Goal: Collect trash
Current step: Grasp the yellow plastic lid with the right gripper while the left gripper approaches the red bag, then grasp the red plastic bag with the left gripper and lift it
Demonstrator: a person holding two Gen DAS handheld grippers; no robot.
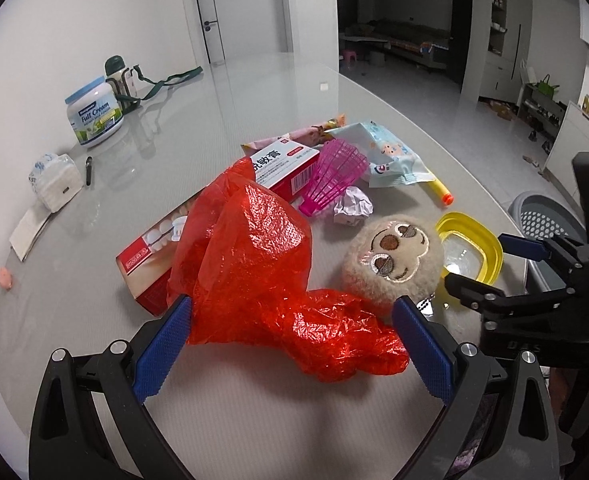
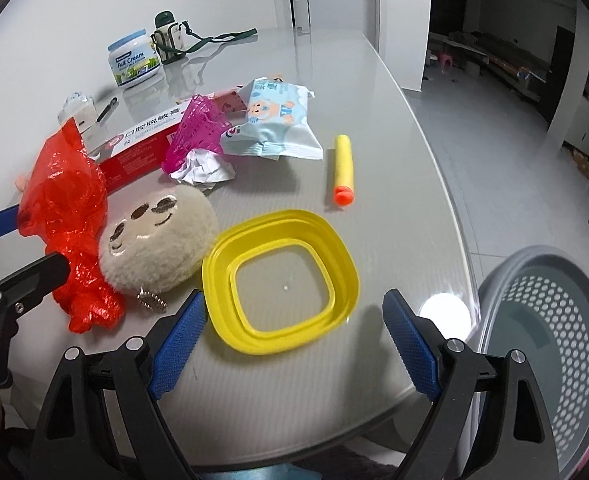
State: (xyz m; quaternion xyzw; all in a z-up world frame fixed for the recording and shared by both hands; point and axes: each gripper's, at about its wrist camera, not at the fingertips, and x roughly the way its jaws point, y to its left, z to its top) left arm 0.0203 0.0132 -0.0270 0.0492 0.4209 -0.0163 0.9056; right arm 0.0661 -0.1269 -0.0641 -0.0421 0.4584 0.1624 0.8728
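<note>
Grey table [image 1: 222,92], red bag [image 1: 262,280] lengthwise between spread left tool [image 1: 292,344]; right tool [image 2: 294,340] spread.

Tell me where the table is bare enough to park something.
Bare patches: the wide stretch behind the blue wipes pack, toward the white milk-powder tub; the strip between the yellow foam dart and the table's right edge. Crowded: the red plastic bag, beige plush toy, red toothpaste box and yellow square lid.
</note>
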